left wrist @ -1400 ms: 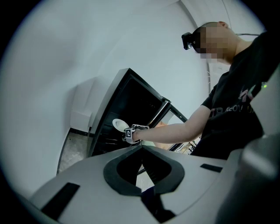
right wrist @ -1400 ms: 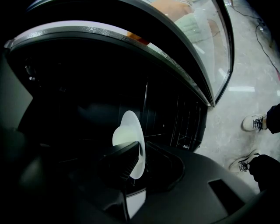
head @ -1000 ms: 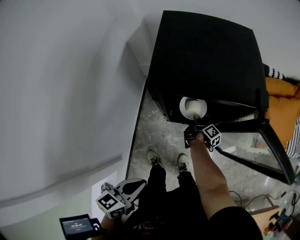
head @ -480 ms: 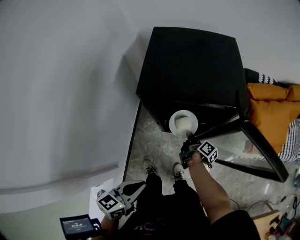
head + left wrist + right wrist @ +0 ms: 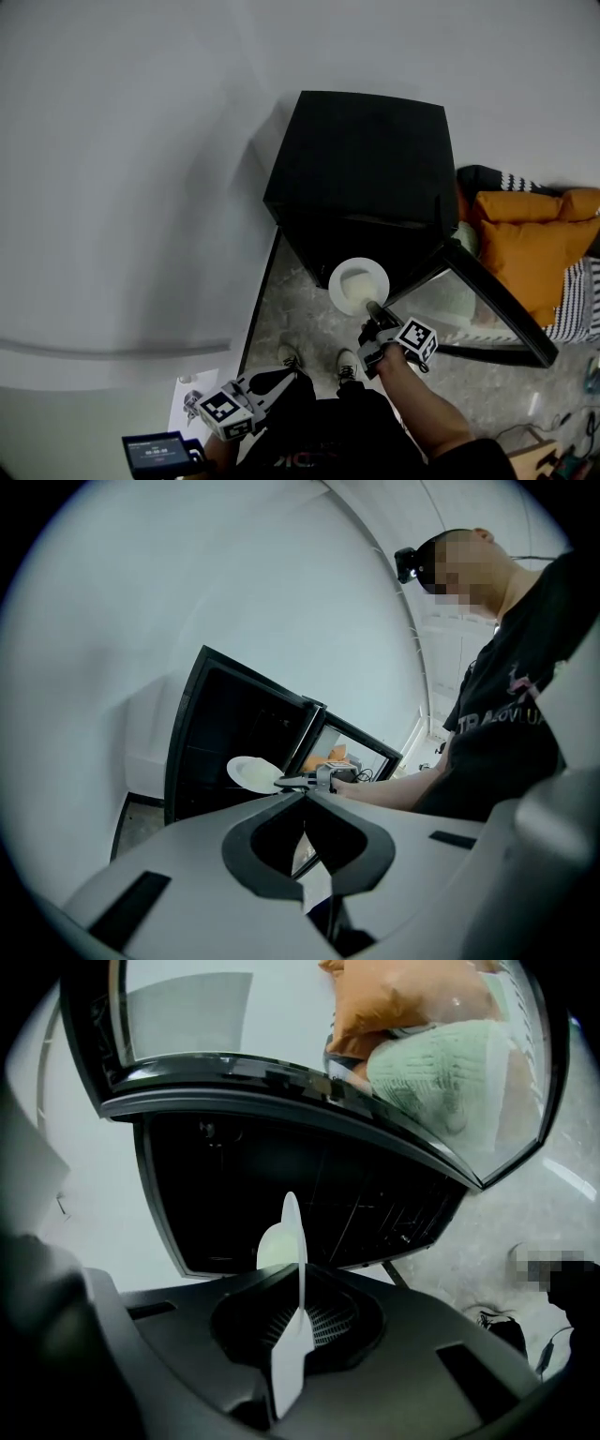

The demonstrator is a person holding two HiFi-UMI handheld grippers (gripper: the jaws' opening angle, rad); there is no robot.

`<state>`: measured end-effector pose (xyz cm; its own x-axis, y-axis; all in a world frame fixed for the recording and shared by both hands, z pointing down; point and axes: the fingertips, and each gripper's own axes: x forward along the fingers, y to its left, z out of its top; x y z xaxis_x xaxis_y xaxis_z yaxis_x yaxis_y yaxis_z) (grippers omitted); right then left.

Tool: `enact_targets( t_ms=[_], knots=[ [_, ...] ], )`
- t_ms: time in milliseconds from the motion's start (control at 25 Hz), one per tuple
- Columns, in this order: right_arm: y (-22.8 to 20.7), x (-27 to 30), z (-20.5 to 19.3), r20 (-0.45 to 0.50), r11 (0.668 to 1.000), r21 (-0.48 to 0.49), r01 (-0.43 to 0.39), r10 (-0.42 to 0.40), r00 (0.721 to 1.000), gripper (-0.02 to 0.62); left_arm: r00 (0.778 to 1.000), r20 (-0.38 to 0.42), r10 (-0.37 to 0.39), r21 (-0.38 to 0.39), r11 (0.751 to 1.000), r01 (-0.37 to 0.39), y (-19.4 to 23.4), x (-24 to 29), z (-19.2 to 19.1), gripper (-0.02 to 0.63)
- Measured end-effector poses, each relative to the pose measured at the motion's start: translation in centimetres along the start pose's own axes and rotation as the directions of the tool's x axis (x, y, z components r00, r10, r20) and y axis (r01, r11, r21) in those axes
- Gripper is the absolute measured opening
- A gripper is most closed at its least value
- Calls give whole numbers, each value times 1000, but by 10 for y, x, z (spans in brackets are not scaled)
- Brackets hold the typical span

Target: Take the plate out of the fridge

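Note:
A small black fridge (image 5: 361,173) stands against the white wall with its glass door (image 5: 487,305) swung open to the right. My right gripper (image 5: 373,309) is shut on the rim of a white plate (image 5: 359,286), which hangs in the air just in front of the fridge opening. In the right gripper view the plate (image 5: 292,1232) stands edge-on between the jaws, with the dark fridge shelves (image 5: 375,1204) behind it. My left gripper (image 5: 284,377) is low at the left, shut and empty. From the left gripper view the plate (image 5: 251,773) and the right gripper (image 5: 298,782) show beside the fridge.
An orange cushion (image 5: 525,239) and striped cloth (image 5: 511,180) lie right of the fridge, with a pale green knit (image 5: 441,1072) seen through the door glass. The person's shoes (image 5: 291,356) stand on the marbled floor (image 5: 300,300). A small screen device (image 5: 155,453) is at the bottom left.
The plate has come out of the fridge opening toward the person, carried by the right gripper. The left gripper has shifted a little.

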<state>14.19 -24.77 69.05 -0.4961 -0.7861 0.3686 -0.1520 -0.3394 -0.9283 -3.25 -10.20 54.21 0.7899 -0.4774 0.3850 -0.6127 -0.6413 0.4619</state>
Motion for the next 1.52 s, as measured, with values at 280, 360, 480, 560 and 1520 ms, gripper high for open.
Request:
enact_targets(
  t_ms=[280, 360, 480, 560, 1520],
  knots=[
    [35, -22, -15, 14, 999, 10, -46, 46, 999, 16, 999, -2, -39, 62, 997, 39, -4, -11, -5, 5],
    [49, -34, -22, 30, 998, 21, -66, 65, 997, 17, 999, -5, -49, 67, 997, 49, -12, -17, 8, 5],
    [69, -49, -35, 64, 996, 36, -85, 82, 995, 17, 998, -11, -64, 91, 994, 64, -9, -33, 15, 5],
    [80, -55, -45, 85, 995, 40, -95, 91, 992, 17, 997, -17, -78, 108, 991, 79, -4, -46, 14, 5],
    [262, -78, -5, 325, 972, -135, -191, 225, 919, 17, 985, 70, -159, 98, 984, 152, -14, -109, -13, 5]
  ],
)
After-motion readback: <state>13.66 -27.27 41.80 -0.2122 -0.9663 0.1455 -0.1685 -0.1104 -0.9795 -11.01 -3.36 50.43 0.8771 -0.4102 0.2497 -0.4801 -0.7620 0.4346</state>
